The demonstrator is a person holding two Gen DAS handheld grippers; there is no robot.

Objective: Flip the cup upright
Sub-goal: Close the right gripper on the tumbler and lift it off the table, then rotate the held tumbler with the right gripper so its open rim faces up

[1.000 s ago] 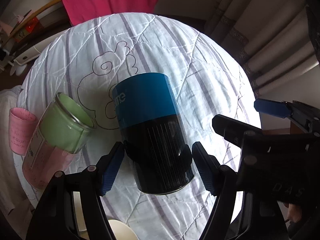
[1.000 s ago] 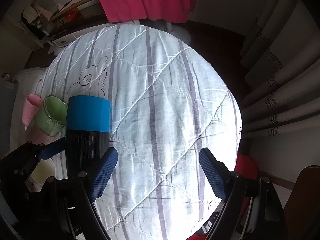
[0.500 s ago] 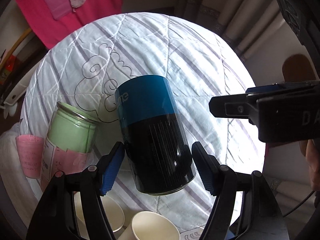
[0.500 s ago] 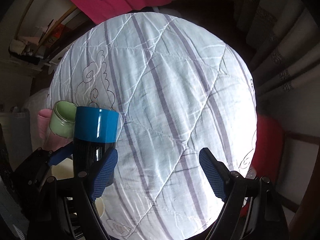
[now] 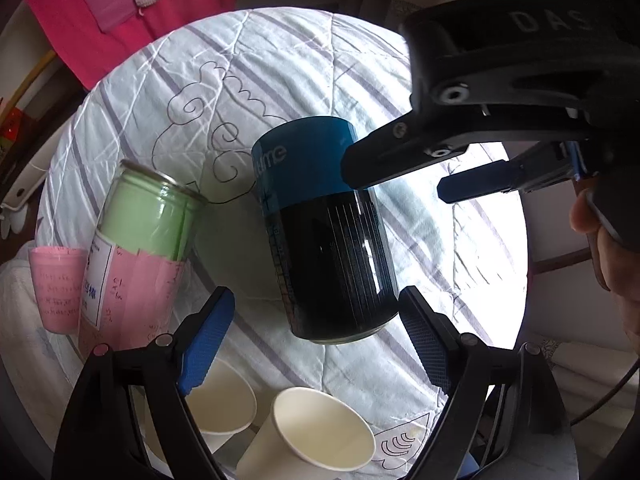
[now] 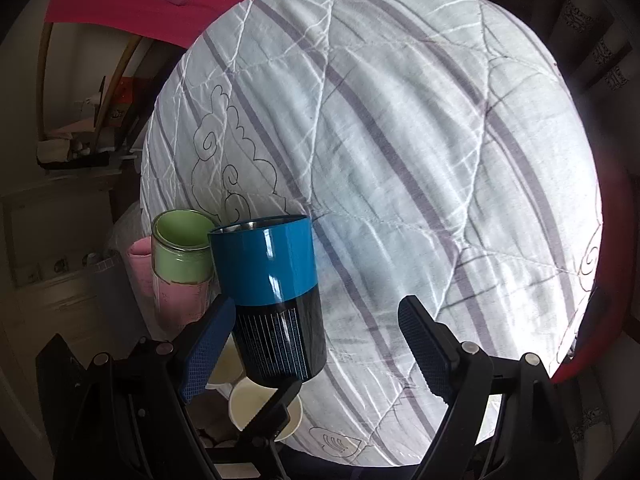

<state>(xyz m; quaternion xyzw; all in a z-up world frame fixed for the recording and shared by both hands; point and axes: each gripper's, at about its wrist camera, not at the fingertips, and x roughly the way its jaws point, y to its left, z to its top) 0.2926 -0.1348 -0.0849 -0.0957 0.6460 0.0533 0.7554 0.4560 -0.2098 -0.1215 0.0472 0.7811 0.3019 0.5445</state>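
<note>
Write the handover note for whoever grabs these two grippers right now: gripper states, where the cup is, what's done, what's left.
Left gripper: open, its fingers either side of the cup's dark base, not touching it.
Right gripper: open, holding nothing, just right of the cup.
Blue-and-black cup: standing on the quilted tablecloth, open rim up, next to the green jar and pink cup. Two paper cups sit at the near edge.
Done: the cup appears upright and released.
Left: pull both grippers clear without knocking the cup.

Green jar just beside cup
</note>
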